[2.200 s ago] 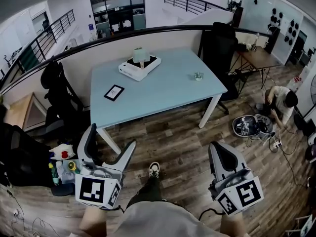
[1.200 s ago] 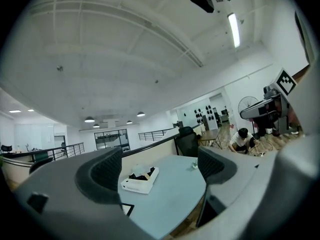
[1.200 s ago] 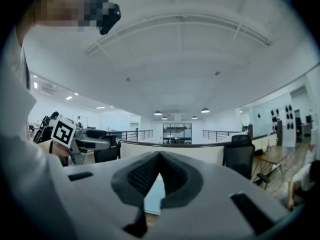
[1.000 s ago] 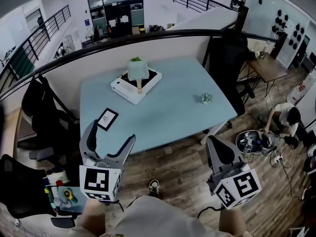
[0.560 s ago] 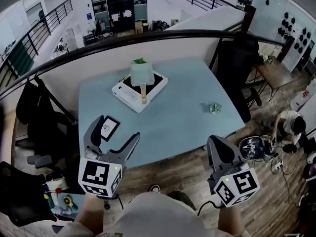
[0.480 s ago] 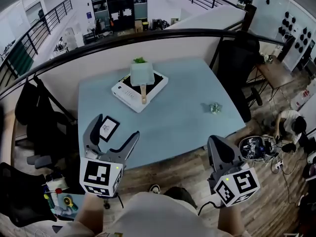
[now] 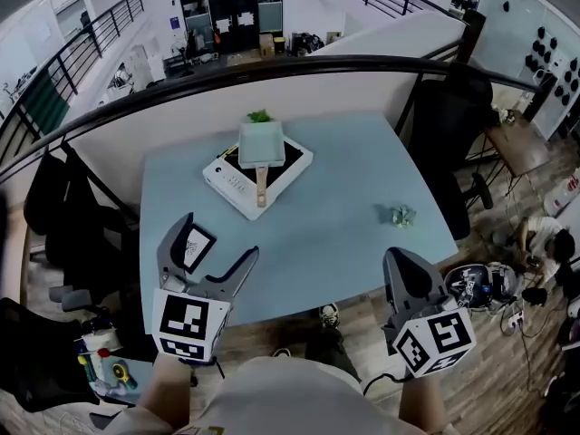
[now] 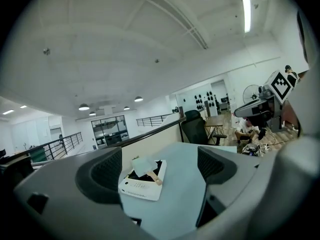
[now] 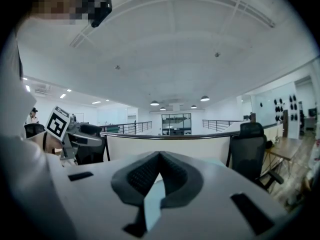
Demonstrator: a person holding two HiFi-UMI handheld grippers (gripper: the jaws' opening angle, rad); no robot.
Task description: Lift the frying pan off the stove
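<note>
A pale green square frying pan (image 7: pixel 261 142) with a wooden handle (image 7: pixel 261 186) sits on a white portable stove (image 7: pixel 237 183) at the far middle of the light blue table (image 7: pixel 335 198). Both grippers are held low at the table's near edge, well short of the stove. My left gripper (image 7: pixel 217 239) is open with nothing between its fingers. In the left gripper view the pan (image 8: pixel 143 163) and stove (image 8: pixel 141 185) show between the spread jaws of that gripper (image 8: pixel 157 173). My right gripper (image 7: pixel 405 270) is shut and empty, and the right gripper view shows that gripper (image 9: pixel 159 159) with its pads meeting.
A small crumpled greenish object (image 7: pixel 401 214) lies at the table's right side. A black-framed marker card (image 7: pixel 191 239) lies near the left front, partly behind the left gripper. Black office chairs stand at the right (image 7: pixel 446 107) and left (image 7: pixel 54 198). A curved railing (image 7: pixel 299 62) backs the table.
The view has come closer to the table, so the stove and pan now lie nearer and more centred. Both grippers keep their poses: left open, right shut.
</note>
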